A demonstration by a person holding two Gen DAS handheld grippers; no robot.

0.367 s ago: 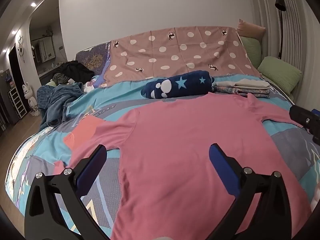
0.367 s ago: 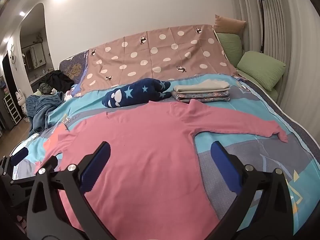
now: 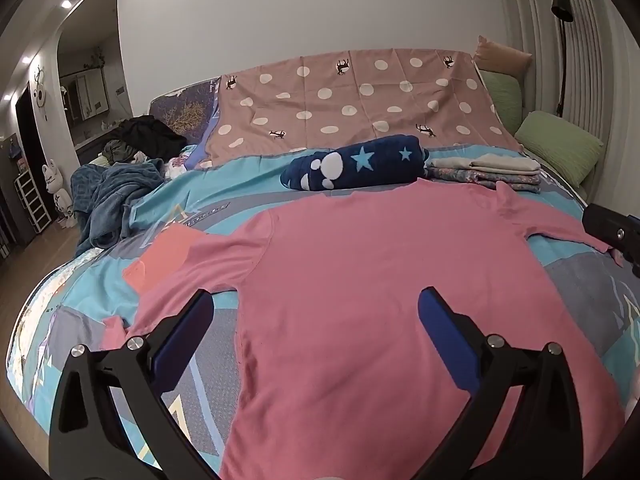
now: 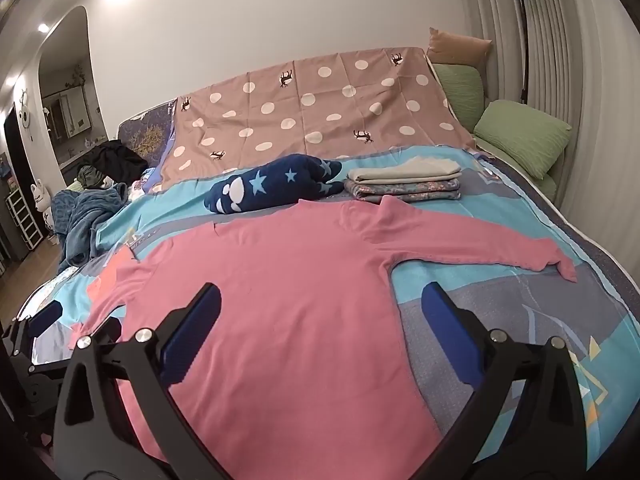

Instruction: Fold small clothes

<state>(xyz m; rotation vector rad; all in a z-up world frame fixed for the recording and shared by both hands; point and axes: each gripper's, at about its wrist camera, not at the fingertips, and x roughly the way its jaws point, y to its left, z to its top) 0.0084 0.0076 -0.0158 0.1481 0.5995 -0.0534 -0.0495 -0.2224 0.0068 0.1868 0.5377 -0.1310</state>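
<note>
Both wrist views looked from the near edge across the bed (image 3: 248, 200) toward the far wall, sharing the pink shirt (image 3: 380, 280) close below.

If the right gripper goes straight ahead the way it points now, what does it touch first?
Most likely the pink shirt, which lies flat on the bed. The right gripper is open, tilted downward, and the shirt's body fills the space between its fingers. Depth is hard to judge.

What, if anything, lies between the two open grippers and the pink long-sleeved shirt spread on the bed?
Nothing visible. The pink shirt lies flat and uncovered right under the open left gripper and right gripper. The navy star blanket and the folded stack sit beyond its collar, clear of both.
</note>
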